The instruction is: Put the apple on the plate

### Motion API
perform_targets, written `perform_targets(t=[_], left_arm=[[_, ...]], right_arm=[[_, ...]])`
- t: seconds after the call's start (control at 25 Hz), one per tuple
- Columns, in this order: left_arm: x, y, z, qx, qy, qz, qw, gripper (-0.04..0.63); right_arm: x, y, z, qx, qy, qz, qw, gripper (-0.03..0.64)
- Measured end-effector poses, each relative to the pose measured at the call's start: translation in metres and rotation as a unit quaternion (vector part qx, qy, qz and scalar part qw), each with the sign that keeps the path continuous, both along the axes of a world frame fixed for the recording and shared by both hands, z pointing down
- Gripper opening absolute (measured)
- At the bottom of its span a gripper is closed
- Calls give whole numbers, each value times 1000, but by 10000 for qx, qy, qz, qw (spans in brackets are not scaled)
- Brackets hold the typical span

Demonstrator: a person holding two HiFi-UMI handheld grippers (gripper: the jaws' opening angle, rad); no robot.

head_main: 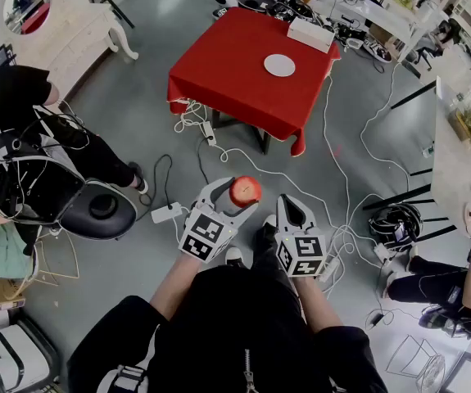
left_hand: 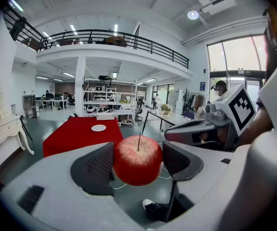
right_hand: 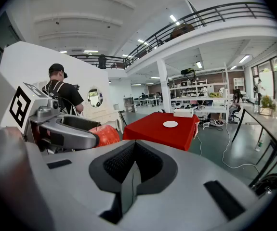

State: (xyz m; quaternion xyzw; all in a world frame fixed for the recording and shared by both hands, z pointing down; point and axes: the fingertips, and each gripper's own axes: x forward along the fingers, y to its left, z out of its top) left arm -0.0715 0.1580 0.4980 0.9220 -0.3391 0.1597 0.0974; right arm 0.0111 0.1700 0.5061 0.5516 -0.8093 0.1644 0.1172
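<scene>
- Apple (left_hand: 138, 159) was held between the pads of the left gripper (head_main: 237, 196), above the floor and well apart from the plate (head_main: 279, 65)
- Right gripper (head_main: 291, 207) was seen closed and empty
- A drop could be caused by the round fruit being pinched only at its sides
- Floor cables (head_main: 219, 150) were strewn before the red table (head_main: 227, 72), so a trip was likely; a white box (head_main: 310, 33) was set near the plate

Red table (head_main: 227, 68); plate (head_main: 279, 65), white box (head_main: 310, 33)

Left tool (head_main: 238, 196) grips the apple (left_hand: 138, 160); right tool (right_hand: 128, 179) seemingly shut.
</scene>
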Motion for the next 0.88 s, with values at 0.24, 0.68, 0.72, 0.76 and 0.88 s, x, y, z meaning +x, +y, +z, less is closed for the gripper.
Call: perform_targets(t=[0.24,0.68,0.72,0.76,0.88], left_arm=[[9,-1,2,-85,-76,39,9999,321],[23,-11,8,-183,-50,125,9997,321],[25,-12,8,-201,-63,146,9997,321],[26,-12,8,-212,-74,163,9996,321],[26,-11,6,-214,-69,174,9996,321]], right_arm=[[9,-3,-1,-4,-18,8,10000,9],[23,-12,-2,29,-69,65,10000,11],[25,-13,-1,15,-68,78,9999,11],[26,-14,-1,6,-66,89,9999,11],[27,-13,-3,8,-79,120,9999,11]])
